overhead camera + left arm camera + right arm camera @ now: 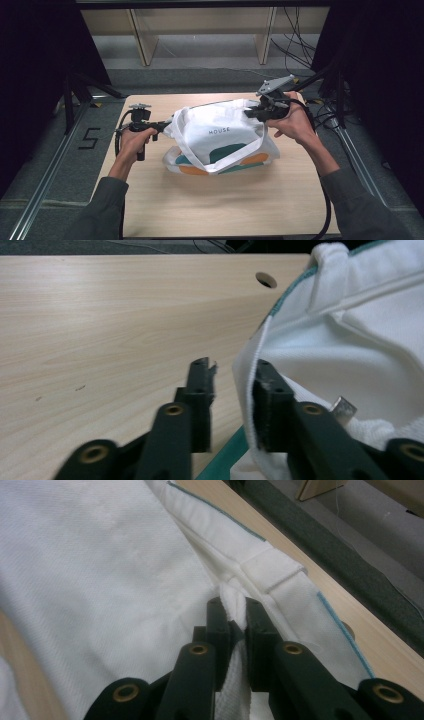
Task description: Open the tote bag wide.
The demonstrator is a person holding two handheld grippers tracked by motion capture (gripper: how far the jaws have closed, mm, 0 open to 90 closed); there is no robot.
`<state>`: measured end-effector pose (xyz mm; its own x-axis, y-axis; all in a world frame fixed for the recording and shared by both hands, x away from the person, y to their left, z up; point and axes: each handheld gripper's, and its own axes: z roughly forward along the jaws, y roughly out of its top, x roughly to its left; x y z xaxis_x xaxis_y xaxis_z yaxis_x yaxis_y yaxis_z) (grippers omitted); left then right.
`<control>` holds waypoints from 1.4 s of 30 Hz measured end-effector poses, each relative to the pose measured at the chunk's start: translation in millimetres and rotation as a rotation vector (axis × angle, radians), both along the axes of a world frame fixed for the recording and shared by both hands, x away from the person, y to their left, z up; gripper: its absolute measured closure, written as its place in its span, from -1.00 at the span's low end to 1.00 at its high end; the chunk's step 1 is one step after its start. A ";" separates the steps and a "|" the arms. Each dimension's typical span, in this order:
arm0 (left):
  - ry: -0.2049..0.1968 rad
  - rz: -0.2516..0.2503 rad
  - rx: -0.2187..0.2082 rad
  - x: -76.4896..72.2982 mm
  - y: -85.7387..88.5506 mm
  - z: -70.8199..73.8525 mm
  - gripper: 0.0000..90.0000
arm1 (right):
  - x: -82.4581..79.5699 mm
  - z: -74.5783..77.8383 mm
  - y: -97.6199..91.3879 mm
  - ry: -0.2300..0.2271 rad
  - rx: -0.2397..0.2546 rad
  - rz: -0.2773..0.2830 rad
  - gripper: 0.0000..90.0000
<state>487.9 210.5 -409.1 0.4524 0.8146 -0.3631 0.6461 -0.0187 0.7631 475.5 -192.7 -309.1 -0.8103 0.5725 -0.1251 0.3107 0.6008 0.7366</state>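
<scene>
A white tote bag (pixel 220 135) printed with "MOUSE" and teal and orange shapes lies rumpled on the light wooden table (pixel 210 200). My left gripper (pixel 164 127) is at the bag's left edge. In the left gripper view its jaws (pixel 232 367) stand apart; the bag's hem (pixel 247 370) rests against the right-hand jaw and the other jaw is clear of it. My right gripper (pixel 248 113) is at the bag's far right corner. In the right gripper view it (pixel 234 605) is shut on a fold of the white cloth (pixel 100 570) beside a handle's stitched end (pixel 272 570).
A round hole (pixel 266 280) is cut in the tabletop near the bag. Wooden shelf legs (pixel 145 45) and loose cables (pixel 295 45) are behind the table. Metal frame rails (pixel 50 165) run along both sides, and a "5" (pixel 89 138) marks the floor at the left.
</scene>
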 end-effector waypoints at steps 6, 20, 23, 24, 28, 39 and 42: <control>0.006 0.023 -0.064 -23.9 20.7 11.6 -0.11 | 6.9 -0.9 6.4 0.009 0.023 -0.038 0.88; -0.096 -0.065 -0.046 -105.9 27.4 34.7 -0.32 | 12.1 2.0 14.1 0.000 0.004 -0.055 0.88; -0.101 -0.137 -0.035 -121.6 5.9 19.5 -0.31 | 12.8 2.3 13.3 -0.005 0.002 -0.047 0.88; -0.105 -0.179 -0.041 -126.7 -4.1 11.9 -0.29 | 13.0 2.6 13.3 0.001 -0.001 -0.047 0.88; -0.116 -0.241 -0.052 -135.0 -32.7 -11.4 -0.16 | 14.0 2.5 15.6 0.001 0.005 -0.056 0.88; -0.110 -0.122 -0.048 -112.5 -66.3 -34.4 0.78 | -2.9 20.2 14.5 -0.054 0.039 -0.019 0.89; -0.093 -0.106 -0.062 -112.1 -65.9 -35.6 0.81 | -17.5 29.2 14.1 -0.072 0.051 0.017 0.89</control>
